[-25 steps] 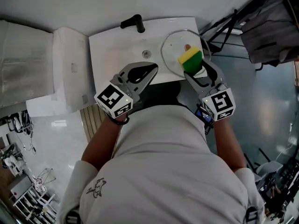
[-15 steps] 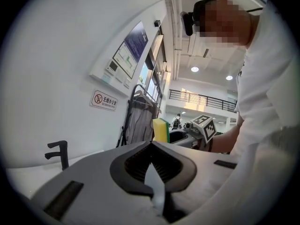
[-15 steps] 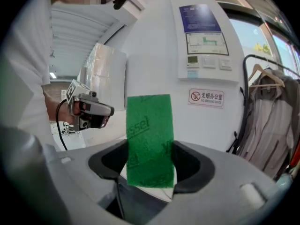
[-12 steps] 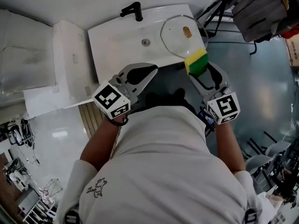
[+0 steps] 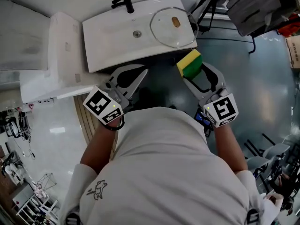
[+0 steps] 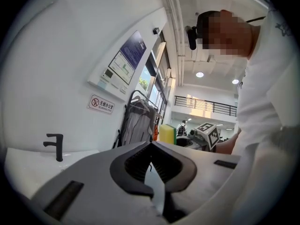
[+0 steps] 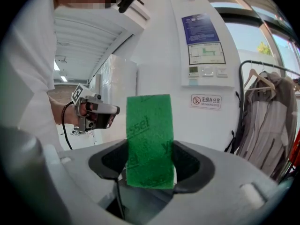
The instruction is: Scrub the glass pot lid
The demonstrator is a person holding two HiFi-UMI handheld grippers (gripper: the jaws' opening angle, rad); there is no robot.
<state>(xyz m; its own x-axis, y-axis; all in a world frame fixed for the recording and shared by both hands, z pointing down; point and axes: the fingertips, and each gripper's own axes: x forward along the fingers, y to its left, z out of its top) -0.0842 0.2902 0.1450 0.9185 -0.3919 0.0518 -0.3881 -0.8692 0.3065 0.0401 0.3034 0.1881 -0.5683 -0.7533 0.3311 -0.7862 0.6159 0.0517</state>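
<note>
The glass pot lid (image 5: 171,28) with a brass knob lies on the right end of the white sink (image 5: 108,41), far from both grippers. My right gripper (image 5: 189,71) is shut on a yellow and green sponge (image 5: 189,63), held out over the grey floor in front of the sink; its green scouring face (image 7: 150,139) fills the right gripper view. My left gripper (image 5: 140,73) is shut with nothing in it, its tips just in front of the sink's front edge. In the left gripper view the closed tips (image 6: 151,144) meet and the sponge (image 6: 167,134) shows beyond them.
A black tap (image 5: 123,3) stands at the sink's back edge, with a drain (image 5: 136,33) in the basin. A white counter block (image 5: 61,55) adjoins the sink's left. Black stands and a clothes rack with grey garments (image 5: 262,8) crowd the right.
Both grippers have drawn back from the sink towards my body. The sponge, which was over the lid, now hangs over the floor in front of the sink. The lid has stayed put.
</note>
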